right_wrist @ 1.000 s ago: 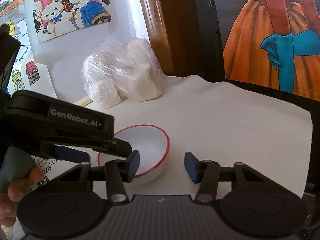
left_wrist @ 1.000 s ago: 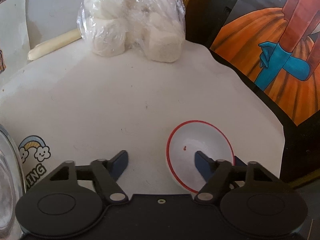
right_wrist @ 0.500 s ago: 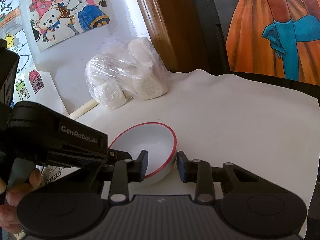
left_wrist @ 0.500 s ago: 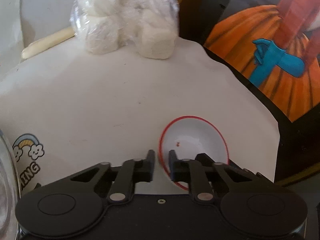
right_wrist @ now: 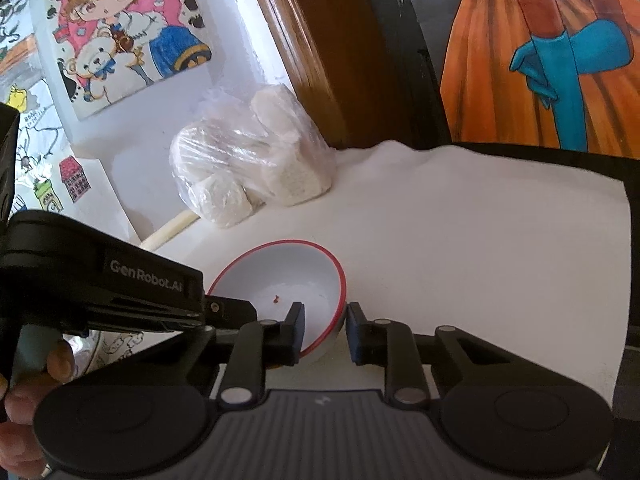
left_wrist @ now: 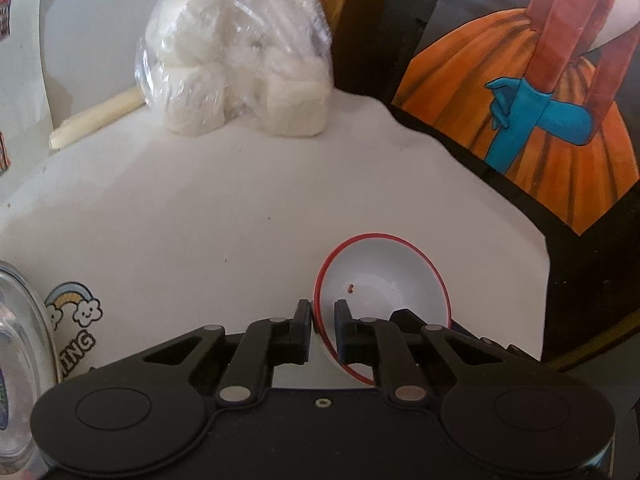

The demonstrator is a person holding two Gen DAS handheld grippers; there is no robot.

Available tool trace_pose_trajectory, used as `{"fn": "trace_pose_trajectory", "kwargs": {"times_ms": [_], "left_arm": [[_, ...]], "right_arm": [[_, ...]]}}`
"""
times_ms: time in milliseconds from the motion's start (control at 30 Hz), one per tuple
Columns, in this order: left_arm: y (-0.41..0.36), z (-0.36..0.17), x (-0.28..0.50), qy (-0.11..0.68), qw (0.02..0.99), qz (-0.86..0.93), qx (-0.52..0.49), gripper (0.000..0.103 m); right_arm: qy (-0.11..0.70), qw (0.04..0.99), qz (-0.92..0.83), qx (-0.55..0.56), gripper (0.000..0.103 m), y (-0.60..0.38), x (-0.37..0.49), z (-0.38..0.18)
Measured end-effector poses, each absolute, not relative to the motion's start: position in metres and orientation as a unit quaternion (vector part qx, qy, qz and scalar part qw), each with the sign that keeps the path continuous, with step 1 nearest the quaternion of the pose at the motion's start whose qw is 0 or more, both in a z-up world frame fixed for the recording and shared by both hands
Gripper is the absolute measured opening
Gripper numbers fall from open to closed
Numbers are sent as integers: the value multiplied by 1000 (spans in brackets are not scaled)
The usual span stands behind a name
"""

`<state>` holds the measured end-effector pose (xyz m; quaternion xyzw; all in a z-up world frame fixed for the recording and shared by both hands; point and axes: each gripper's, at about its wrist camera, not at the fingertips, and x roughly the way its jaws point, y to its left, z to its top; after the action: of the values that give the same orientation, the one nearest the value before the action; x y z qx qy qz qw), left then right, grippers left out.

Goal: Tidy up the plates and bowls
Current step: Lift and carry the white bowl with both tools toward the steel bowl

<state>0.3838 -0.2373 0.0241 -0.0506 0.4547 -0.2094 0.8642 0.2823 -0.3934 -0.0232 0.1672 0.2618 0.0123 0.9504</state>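
A small white bowl with a red rim (left_wrist: 384, 280) sits near the right front of the white table; it also shows in the right wrist view (right_wrist: 288, 280). My left gripper (left_wrist: 322, 324) is shut on the bowl's left rim, one finger inside and one outside. My right gripper (right_wrist: 323, 332) is closed around the bowl's near right rim, with one finger inside the bowl and one outside against its wall. The bowl looks tilted. A tiny red speck lies inside it.
A clear plastic bag of white lumps (left_wrist: 236, 68) and a cream stick (left_wrist: 96, 120) lie at the back by the wall. A glass dish edge (left_wrist: 20, 344) is at the far left. The table's right edge (left_wrist: 544, 272) drops beside a dark painted panel.
Both grippers went from open to closed on the bowl's rim, the left first. The bowl now sits tilted and looks slightly raised.
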Motion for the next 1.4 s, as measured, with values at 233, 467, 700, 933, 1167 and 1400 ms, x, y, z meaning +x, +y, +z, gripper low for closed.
{"fn": "trace_pose_trajectory", "kwargs": {"times_ms": [233,467,700,933,1167,1400], "left_arm": [[-225,43,363,434,872,-219,-58,12],[-207,63,341,416,878,-226,-71,12],[-183,77,315,398,886,-227,-78,12],[-150,82,284,389,888,-228,-93,12],[-117,84,255,380,893,-217,-105,12],[-86,87,231,369,898,-206,-120,12]], "right_arm": [[241,957,13,164,25,-387,265,-5],[225,962,18,155,25,-374,247,15],[213,966,27,146,25,-355,224,30],[206,967,45,146,25,-333,198,40],[208,965,73,140,25,-306,174,46],[211,964,96,129,25,-282,154,51]]}}
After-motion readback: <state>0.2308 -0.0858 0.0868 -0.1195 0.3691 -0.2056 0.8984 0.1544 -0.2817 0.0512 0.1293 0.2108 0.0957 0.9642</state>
